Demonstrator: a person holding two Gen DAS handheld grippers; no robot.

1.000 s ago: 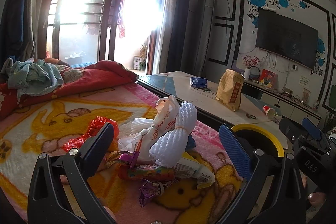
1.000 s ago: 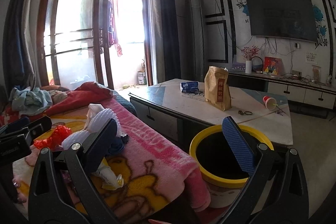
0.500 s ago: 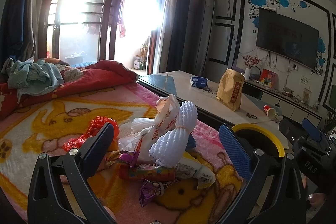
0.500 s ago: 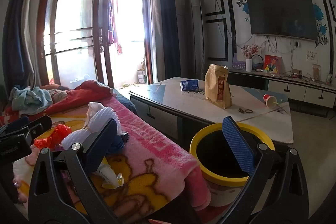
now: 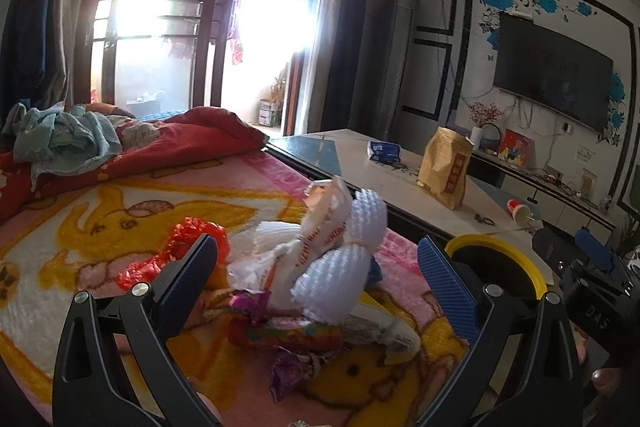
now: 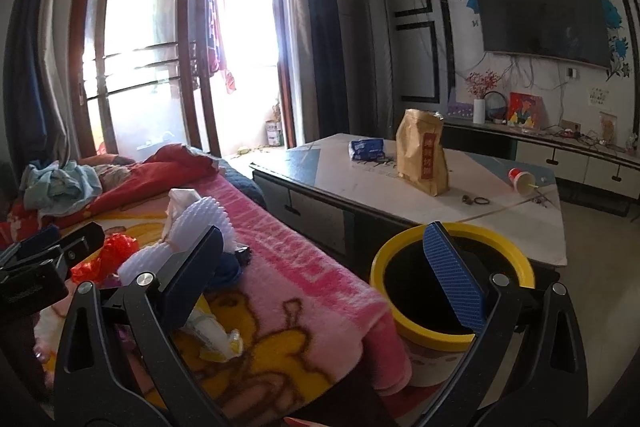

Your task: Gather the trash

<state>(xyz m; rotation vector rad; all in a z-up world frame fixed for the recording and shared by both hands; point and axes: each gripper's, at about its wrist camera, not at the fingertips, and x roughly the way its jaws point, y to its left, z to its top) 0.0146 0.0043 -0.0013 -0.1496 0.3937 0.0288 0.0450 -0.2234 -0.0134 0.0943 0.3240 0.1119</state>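
At the far left of the left wrist view, crumpled clothes and a red quilt are seen at the far end of a pink and yellow cartoon blanket. The left gripper is held with its 2 fingers spread wide apart and nothing between the pads; it is aimed at a pile of trash lying on the blanket. In that pile, a red crinkled wrapper lies at the left, a white plastic bag and white foam netting stand in the middle, and a colourful snack wrapper and a purple wrapper lie nearest the camera. A yellow-rimmed bin stands just beside the blanket's right edge, behind the right finger.

In the right wrist view, the same pile appears at the left, and the bin is seen on the floor between the blanket and a low table. The right gripper is likewise wide open and holds nothing, pointing between blanket edge and bin. On the table stand a brown paper bag, a blue packet and a tipped red cup.
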